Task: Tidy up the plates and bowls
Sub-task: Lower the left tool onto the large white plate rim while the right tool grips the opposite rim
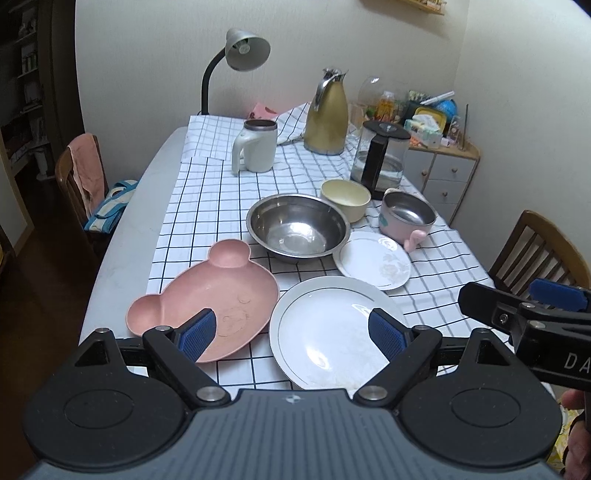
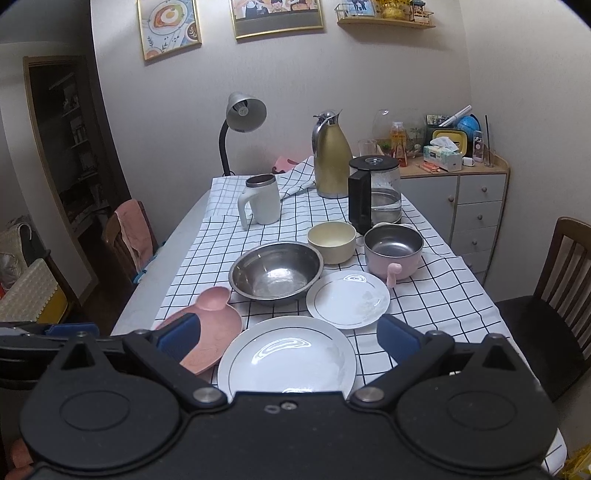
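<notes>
The table (image 2: 147, 295), w/ a checked cloth (image 2: 436, 295) over most of it, left a bare grey strip along its left edge. The steel mixing bowl (image 2: 276, 272) sat mid-cloth, empty. The large white plate (image 2: 288, 356) lay nearest the front edge, empty, w/ the pink bear-shaped plate (image 1: 207, 291) just left of it, rims close. The small white plate (image 2: 348, 299) lay right of the steel bowl. Behind it were the pink pot (image 2: 393, 254), steel-lined and empty, and the cream bowl (image 2: 331, 242), also empty. The glass kettle (image 2: 376, 194) held some water.

Open cloth lay right of the plates. The left gripper (image 1: 291, 332) and right gripper (image 2: 290, 338) both stood wide apart, holding nothing, above the front edge.

Only the right view showed the wall pictures (image 2: 170, 27); only the left showed the striped bag (image 1: 110, 206) on a chair.
</notes>
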`<state>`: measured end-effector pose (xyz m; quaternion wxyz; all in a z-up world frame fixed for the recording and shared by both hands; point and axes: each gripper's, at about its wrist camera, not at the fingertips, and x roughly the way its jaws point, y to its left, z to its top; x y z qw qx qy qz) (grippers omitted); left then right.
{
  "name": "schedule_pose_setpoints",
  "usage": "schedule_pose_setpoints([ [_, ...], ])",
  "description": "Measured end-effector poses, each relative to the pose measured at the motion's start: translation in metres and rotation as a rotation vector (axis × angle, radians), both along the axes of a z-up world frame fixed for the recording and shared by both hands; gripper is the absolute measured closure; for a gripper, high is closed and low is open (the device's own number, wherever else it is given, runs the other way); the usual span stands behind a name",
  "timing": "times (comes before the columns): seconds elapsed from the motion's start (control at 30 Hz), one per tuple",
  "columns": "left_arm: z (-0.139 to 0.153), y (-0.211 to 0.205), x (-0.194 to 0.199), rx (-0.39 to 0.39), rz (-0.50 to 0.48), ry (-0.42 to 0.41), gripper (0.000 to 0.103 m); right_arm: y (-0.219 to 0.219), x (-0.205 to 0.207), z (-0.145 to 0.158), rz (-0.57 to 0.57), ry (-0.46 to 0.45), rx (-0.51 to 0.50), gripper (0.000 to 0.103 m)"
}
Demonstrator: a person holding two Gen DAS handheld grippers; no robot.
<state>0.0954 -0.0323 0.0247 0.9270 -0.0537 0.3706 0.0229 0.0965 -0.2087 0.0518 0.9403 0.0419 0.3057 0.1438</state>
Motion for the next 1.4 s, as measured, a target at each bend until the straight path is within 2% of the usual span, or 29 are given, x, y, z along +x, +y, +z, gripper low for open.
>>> schedule_pose_setpoints([
  [0.17,-0.029,0.009,0.029,-0.068,0.019,0.078,0.013,-0.007,0.031,-0.022,0.022,0.052,-0.013,0.001],
  [0.37,-0.073,0.017,0.065,-0.044,0.044,0.170,0.013,-0.017,0.079,-0.065,0.023,0.141,-0.084,0.003],
  [0.53,-0.112,0.020,0.091,-0.025,0.062,0.250,0.013,-0.018,0.115,-0.106,0.063,0.238,-0.131,0.011],
  [0.57,-0.120,0.021,0.096,-0.025,0.067,0.265,0.013,-0.018,0.120,-0.113,0.066,0.252,-0.137,0.016],
  [0.67,-0.138,0.023,0.105,-0.044,0.083,0.302,0.015,-0.019,0.137,-0.134,0.091,0.308,-0.146,0.021],
  [0.7,-0.143,0.023,0.107,-0.051,0.090,0.312,0.019,-0.019,0.142,-0.140,0.101,0.325,-0.149,0.027],
  [0.83,-0.150,0.019,0.110,-0.053,0.085,0.323,0.027,-0.017,0.155,-0.159,0.140,0.376,-0.165,0.035],
  [0.87,-0.149,0.016,0.111,-0.050,0.082,0.322,0.030,-0.017,0.158,-0.163,0.147,0.388,-0.163,0.040],
  [0.9,-0.150,0.014,0.112,-0.048,0.077,0.327,0.039,-0.017,0.160,-0.166,0.149,0.402,-0.164,0.047],
  [0.97,-0.150,0.009,0.112,-0.034,0.080,0.343,0.044,-0.018,0.164,-0.172,0.146,0.428,-0.168,0.053],
  [1.1,-0.156,0.007,0.110,-0.053,0.076,0.360,0.044,-0.017,0.165,-0.176,0.157,0.445,-0.162,0.058],
  [1.23,-0.161,0.008,0.111,-0.064,0.091,0.377,0.051,-0.015,0.165,-0.177,0.173,0.451,-0.170,0.064],
  [1.4,-0.162,0.009,0.114,-0.100,0.086,0.381,0.071,-0.013,0.165,-0.179,0.193,0.458,-0.158,0.076],
])
